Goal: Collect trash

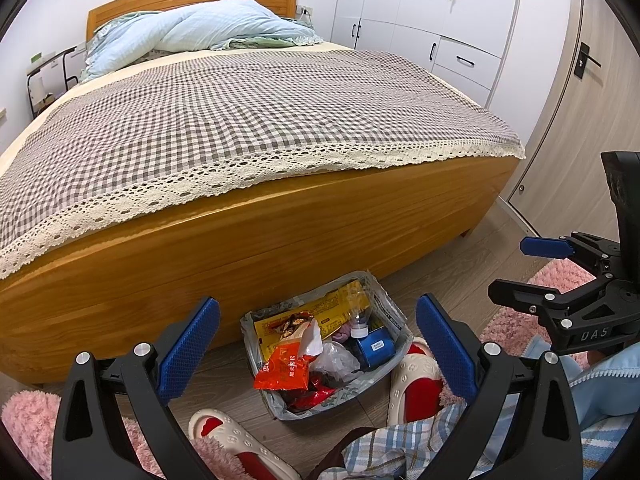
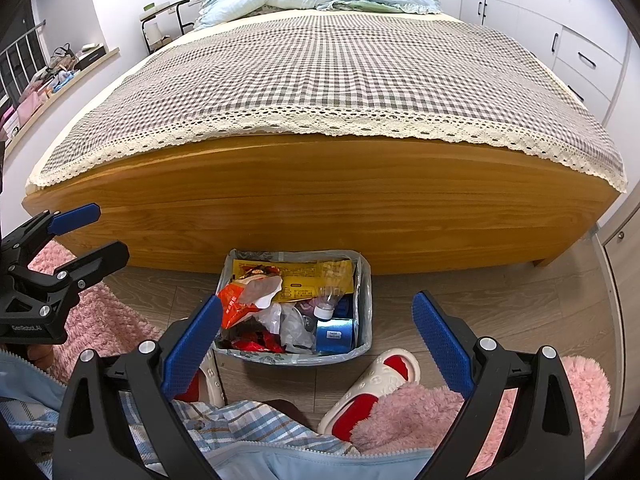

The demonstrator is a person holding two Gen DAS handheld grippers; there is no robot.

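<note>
A rectangular bag-lined trash bin (image 2: 362,280), full of crumpled wrappers, is sitting on the wood floor against the wooden bed frame (image 2: 360,200). The left gripper (image 1: 316,344) and right gripper (image 2: 316,336) are hovering above it, fingers wide and empty. Gathering the liner's edges likely comes next.

A home bedroom is shown. A wooden bed (image 2: 320,200) is seen, with white wardrobes (image 1: 432,12) far right.
</note>
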